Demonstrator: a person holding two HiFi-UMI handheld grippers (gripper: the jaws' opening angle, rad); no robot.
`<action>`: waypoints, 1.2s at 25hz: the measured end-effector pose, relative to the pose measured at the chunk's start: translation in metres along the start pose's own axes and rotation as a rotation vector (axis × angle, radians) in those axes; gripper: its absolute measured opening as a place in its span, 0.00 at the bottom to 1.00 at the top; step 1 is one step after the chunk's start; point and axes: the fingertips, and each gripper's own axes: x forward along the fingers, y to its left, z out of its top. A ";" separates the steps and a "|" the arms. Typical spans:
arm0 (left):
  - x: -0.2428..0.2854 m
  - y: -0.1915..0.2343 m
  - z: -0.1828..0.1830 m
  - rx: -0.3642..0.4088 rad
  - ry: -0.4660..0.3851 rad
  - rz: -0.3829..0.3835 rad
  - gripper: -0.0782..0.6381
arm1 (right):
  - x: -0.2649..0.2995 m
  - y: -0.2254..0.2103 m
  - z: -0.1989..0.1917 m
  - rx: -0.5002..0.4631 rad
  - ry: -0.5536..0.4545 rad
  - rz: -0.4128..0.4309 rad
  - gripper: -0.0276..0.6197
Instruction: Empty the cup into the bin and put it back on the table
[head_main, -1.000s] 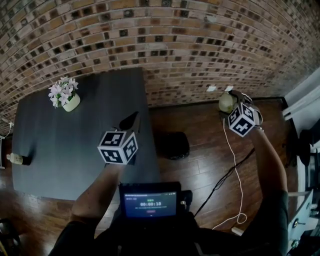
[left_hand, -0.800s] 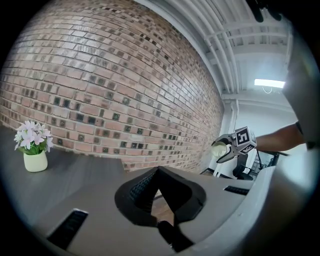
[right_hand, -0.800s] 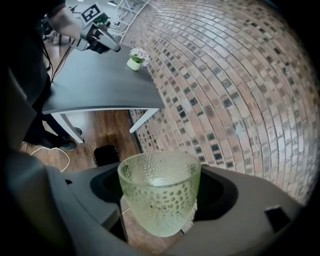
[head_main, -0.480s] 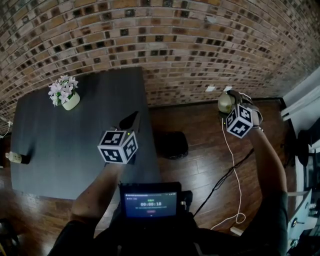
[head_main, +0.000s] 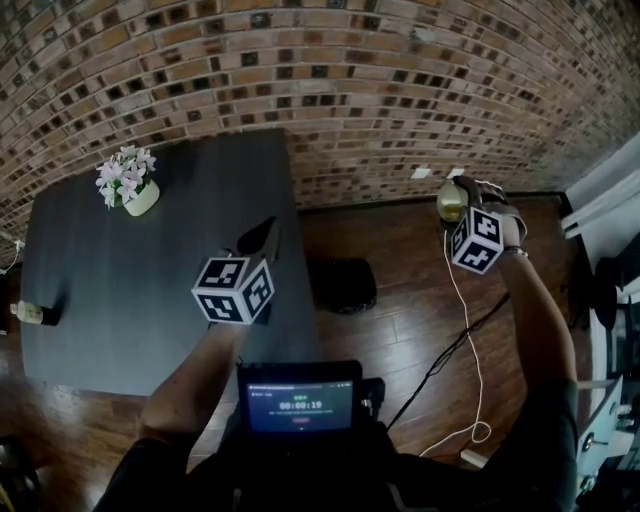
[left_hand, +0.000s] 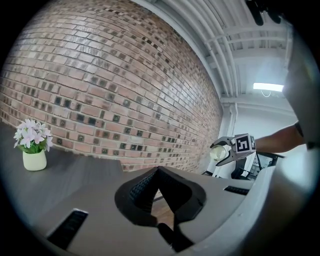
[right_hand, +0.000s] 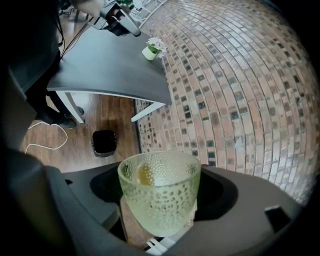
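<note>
My right gripper (head_main: 456, 196) is shut on a pale green dimpled glass cup (head_main: 449, 207), held upright above the wooden floor near the brick wall. In the right gripper view the cup (right_hand: 160, 200) fills the space between the jaws, and a small yellowish thing (right_hand: 145, 174) lies inside it. The black bin (head_main: 343, 287) stands on the floor beside the table's right edge, left of and nearer than the cup. My left gripper (head_main: 262, 238) is shut on nothing and hovers over the right part of the dark table (head_main: 110, 290).
A white pot of pale flowers (head_main: 130, 187) stands at the table's far left corner, and a small bottle (head_main: 30, 317) lies at its left edge. A white cable (head_main: 472, 340) runs across the floor under my right arm. A brick wall (head_main: 330, 90) closes off the far side.
My right gripper has drifted slightly left with the cup. The left gripper has hardly moved.
</note>
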 end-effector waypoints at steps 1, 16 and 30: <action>0.000 0.000 0.001 -0.002 -0.002 -0.002 0.10 | 0.001 0.000 -0.001 -0.012 0.005 -0.001 0.66; -0.006 -0.001 0.006 0.013 -0.007 -0.003 0.10 | -0.001 0.007 -0.006 -0.093 0.054 0.007 0.66; -0.011 0.006 0.005 0.015 -0.002 0.012 0.10 | -0.014 0.003 0.014 -0.173 0.045 -0.014 0.66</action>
